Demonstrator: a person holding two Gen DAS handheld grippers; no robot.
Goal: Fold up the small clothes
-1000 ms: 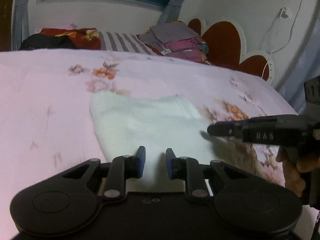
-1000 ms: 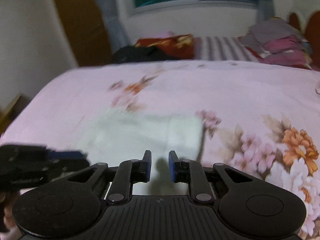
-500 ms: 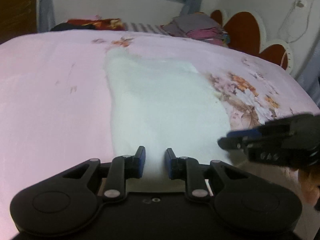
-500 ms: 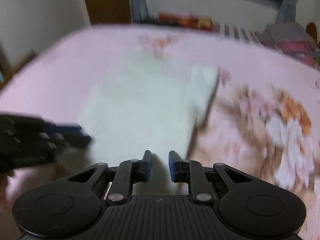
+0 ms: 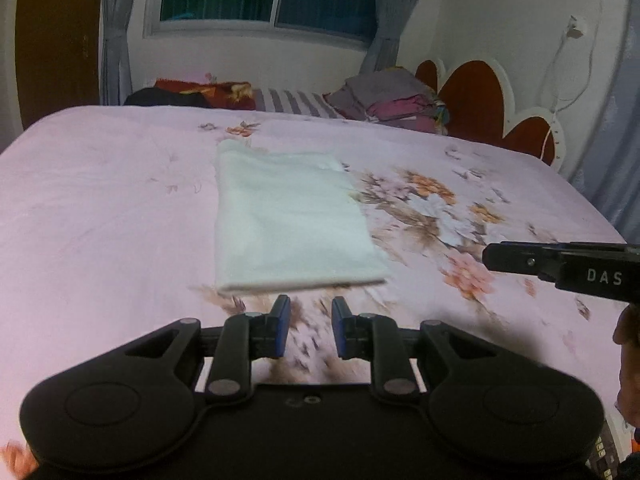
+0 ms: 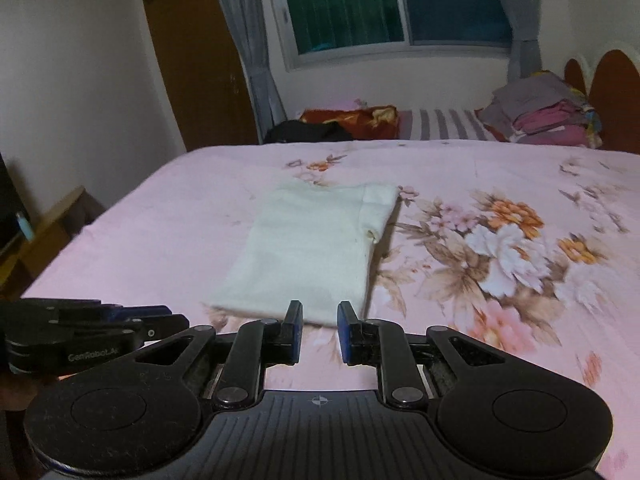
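A small white garment (image 5: 288, 216) lies flat on the pink floral bedspread (image 5: 100, 208), folded into a long rectangle. It also shows in the right wrist view (image 6: 316, 248), with a folded sleeve at its far right corner. My left gripper (image 5: 307, 328) is open and empty, just short of the garment's near edge. My right gripper (image 6: 319, 330) is open and empty, above the near right corner of the garment. The right gripper also shows in the left wrist view (image 5: 560, 260), to the right of the garment. The left gripper shows in the right wrist view (image 6: 92, 332), at the lower left.
A pile of folded clothes (image 5: 396, 98) and a striped pillow (image 5: 296, 102) sit at the far end of the bed by the red headboard (image 5: 476, 96). A dark garment and a red cloth (image 6: 340, 124) lie under the window. A wooden door (image 6: 192, 64) stands at the left.
Both grippers have drawn back and up from the garment. It now lies further off, its near edge just ahead of the fingers. Both stay open and empty.
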